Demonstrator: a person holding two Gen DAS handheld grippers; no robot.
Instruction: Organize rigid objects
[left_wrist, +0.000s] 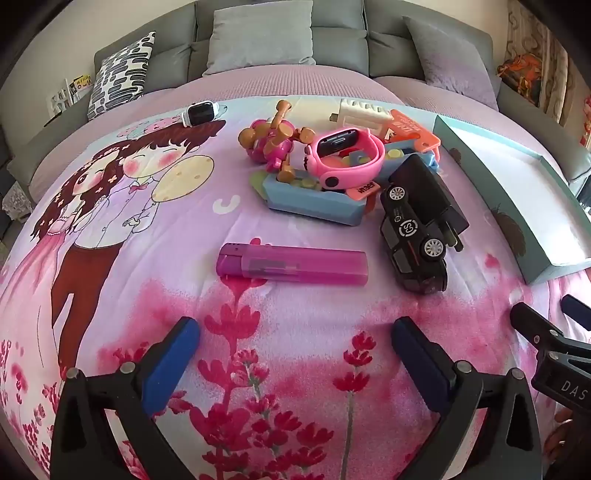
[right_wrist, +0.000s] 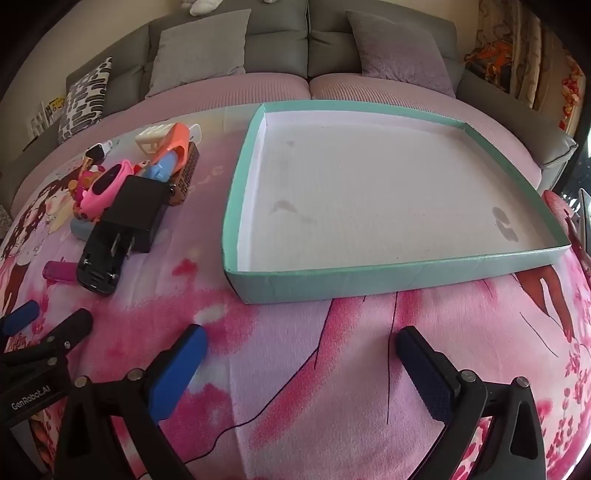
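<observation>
Both sets of jaws stand wide apart and grip nothing: the left gripper (left_wrist: 295, 358) hangs over a flowered pink blanket (left_wrist: 295, 314), the right gripper (right_wrist: 301, 365) beside it, its body lettered "DAS". The left one's body reads "GenRobot.AI". The blanket covers a bed before a grey sofa (left_wrist: 280, 22) with cushions. A magenta lighter (left_wrist: 291, 264) lies just ahead of the left jaws; beyond it sit a black toy car (left_wrist: 413, 243) and heaped toys. A teal-rimmed tray (right_wrist: 388, 277) lies ahead of the right jaws.

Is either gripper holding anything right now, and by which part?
Nothing is held. The left gripper and right gripper both hang open over the blanket, nothing between their fingers.
</observation>
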